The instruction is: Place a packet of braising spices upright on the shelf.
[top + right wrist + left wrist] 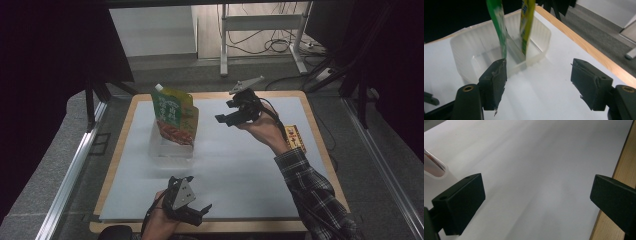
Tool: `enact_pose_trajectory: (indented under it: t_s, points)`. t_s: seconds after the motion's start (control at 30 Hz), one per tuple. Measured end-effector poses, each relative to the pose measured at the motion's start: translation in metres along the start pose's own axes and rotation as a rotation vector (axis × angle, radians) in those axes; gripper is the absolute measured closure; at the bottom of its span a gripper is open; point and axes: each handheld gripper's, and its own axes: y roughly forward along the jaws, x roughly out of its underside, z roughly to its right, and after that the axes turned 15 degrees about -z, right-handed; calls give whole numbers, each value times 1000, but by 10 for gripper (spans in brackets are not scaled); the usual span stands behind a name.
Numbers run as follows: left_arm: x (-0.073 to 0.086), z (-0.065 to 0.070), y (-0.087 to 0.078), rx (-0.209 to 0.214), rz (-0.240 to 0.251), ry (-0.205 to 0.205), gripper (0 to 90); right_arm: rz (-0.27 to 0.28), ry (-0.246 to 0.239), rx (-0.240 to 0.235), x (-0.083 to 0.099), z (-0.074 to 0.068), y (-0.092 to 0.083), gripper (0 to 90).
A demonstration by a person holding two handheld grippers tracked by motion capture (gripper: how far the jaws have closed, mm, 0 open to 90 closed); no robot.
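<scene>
Your right tool [231, 114] spread wide with nothing between its jaws, held above the tabletop [240, 165] near two pouches [175, 116] standing in a clear tray [170, 149], your left tool [197, 212] spread, empty, at the near edge.

Bare white mat [240, 165]; pouches [174, 116] in tray [170, 149] far-left.
</scene>
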Motion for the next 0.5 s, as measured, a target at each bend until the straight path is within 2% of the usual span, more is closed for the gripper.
enact_pose_trajectory:
  t_s: [0.27,0.5]
  points:
    - [0,0,-1,-6,-3,10,0,2,46,28,26,9,-5,272]
    - [-1,1,-1,4,24,2,0,-3,72,50,47,12,-5,263]
